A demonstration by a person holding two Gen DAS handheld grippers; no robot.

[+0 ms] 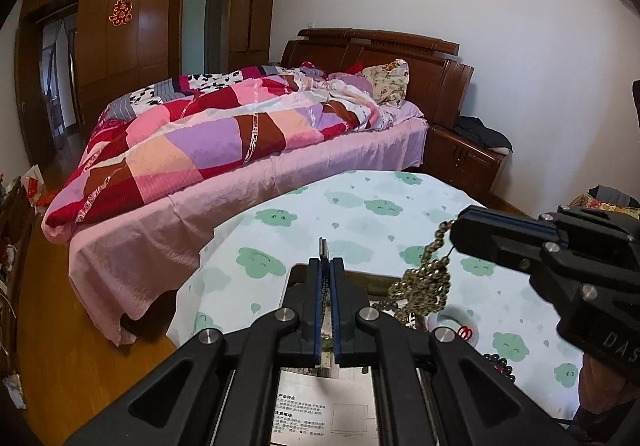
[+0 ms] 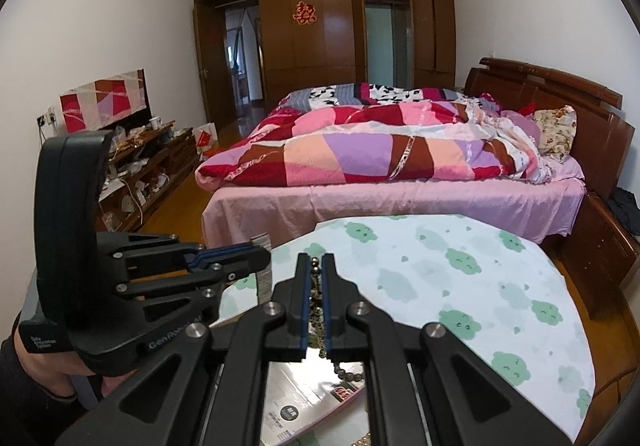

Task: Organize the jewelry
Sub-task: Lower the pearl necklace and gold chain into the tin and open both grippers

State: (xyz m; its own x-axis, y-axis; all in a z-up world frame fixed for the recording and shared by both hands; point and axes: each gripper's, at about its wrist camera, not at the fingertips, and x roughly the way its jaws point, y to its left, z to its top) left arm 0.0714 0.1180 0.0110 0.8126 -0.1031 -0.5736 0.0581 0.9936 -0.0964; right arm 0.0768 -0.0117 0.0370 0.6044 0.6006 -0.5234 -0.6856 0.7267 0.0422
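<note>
Left gripper (image 1: 329,266), low centre of the left wrist view: pressed together on a thin grey card edge (image 1: 323,248), over a box lid with printed text (image 1: 320,410). Right gripper (image 2: 317,266), low centre of its own view: pinching a brass-coloured bead chain (image 1: 424,284), dangling in a bunch at right above the cloud-print table cloth (image 1: 360,205). Dark bead strand (image 1: 498,364) flat on cloth, lower right. Box contents hidden.

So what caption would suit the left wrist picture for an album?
Right gripper dangles a gold bead necklace above the cloud-print tablecloth.
</note>
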